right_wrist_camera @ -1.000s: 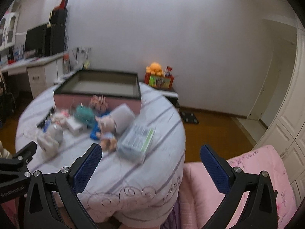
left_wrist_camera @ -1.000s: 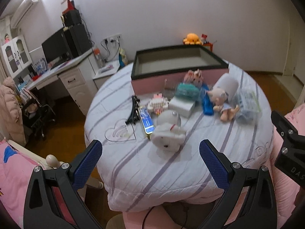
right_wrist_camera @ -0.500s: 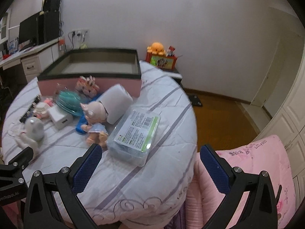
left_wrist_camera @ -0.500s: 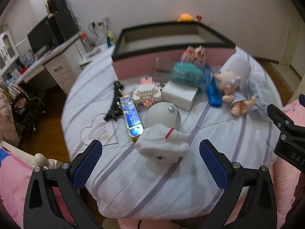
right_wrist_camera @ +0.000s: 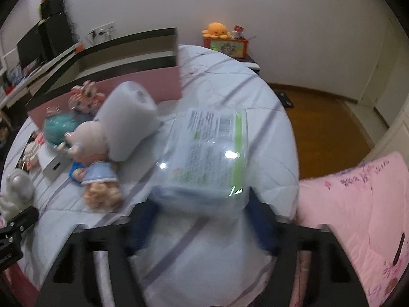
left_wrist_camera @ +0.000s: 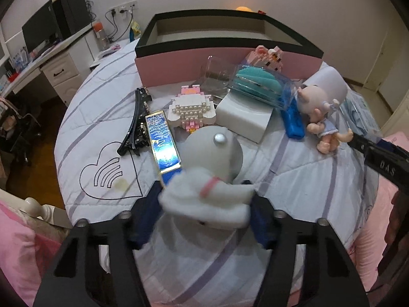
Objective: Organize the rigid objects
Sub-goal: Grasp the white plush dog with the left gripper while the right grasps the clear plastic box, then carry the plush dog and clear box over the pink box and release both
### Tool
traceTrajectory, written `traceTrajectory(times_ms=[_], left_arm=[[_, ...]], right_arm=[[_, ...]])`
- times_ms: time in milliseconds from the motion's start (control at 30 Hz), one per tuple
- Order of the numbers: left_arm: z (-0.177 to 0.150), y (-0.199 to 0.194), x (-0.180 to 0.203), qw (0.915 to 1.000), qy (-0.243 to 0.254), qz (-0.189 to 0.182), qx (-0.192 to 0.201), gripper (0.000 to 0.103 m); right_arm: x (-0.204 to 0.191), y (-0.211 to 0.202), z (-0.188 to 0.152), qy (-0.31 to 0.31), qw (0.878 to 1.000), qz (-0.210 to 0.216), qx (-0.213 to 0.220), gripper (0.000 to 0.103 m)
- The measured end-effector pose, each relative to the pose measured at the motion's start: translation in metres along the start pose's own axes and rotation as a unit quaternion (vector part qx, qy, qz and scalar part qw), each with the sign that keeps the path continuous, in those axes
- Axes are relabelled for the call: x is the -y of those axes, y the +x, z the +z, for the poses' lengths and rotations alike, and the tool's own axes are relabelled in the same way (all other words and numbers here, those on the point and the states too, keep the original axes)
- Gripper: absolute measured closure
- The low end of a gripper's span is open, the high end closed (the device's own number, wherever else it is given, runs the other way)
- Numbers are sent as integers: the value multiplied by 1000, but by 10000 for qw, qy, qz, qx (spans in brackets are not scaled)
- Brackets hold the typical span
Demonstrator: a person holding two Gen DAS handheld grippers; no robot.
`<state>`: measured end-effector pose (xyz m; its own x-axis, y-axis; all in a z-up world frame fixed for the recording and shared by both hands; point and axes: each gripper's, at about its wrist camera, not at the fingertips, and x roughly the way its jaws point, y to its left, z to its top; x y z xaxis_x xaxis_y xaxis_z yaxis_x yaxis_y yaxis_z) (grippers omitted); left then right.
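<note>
Since a second ago I've brought both claws down over the round quilted bed (left_wrist_camera: 294,179). My left claw (left_wrist_camera: 204,204) has been closing and now pinches the white-and-grey plush robot toy (left_wrist_camera: 212,168). My right claw (right_wrist_camera: 202,217) has closed likewise, its blue pads (right_wrist_camera: 143,220) gripping the clear plastic labelled box (right_wrist_camera: 207,153) near the bed's edge.

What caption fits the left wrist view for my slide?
Left gripper fingers closing around a white toy dog on the quilted table, pink box behind.
</note>
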<state>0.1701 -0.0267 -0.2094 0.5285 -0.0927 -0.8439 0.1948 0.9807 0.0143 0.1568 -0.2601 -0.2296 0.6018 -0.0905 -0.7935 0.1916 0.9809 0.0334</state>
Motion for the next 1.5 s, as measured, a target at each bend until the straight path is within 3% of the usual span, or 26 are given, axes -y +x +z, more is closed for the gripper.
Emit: traceTrajectory(times_ms=[133,167,233,300,367,467,800,1000,1200,1367,1500], left_arm=[[-2,-2,-3,10000,-6,-76,-19,44],[-2,-2,-3,10000,18,-75,-32,44],[-1,-1,-3,10000,67,29,-39,39],[1,3,-4,9998,10,205,-78,28],[4,5,-5,9998,-57,159,-55,35],[6,2,-4,9999,-21,135,-4,45],[-4,-16,-11,9998,-64,133,131,45],[-8,-47,-16,9984,-126,142,526,45],[1,-84,-24,9927,-360,434,1064,45],[13,-123,-31,9837,-504,567,1630,45],[21,-158,-34,9718,-564,701,2179,45]], right_arm=[[-4,5,2,-137,9998,-133,57,39],[-9,7,3,-255,9994,-229,91,35],[-15,8,5,-288,9991,-265,145,31],[-14,12,7,-219,9994,-179,180,31],[-12,11,8,-262,9994,-71,214,40],[-9,7,6,-254,9995,-8,184,40],[-8,-22,-5,-193,9995,65,229,40],[-11,-58,-7,-174,9979,61,613,40],[-15,-106,3,-158,9920,167,1238,40],[-27,-152,10,-334,9810,324,1882,40],[-39,-191,12,-444,9674,414,2460,40]])
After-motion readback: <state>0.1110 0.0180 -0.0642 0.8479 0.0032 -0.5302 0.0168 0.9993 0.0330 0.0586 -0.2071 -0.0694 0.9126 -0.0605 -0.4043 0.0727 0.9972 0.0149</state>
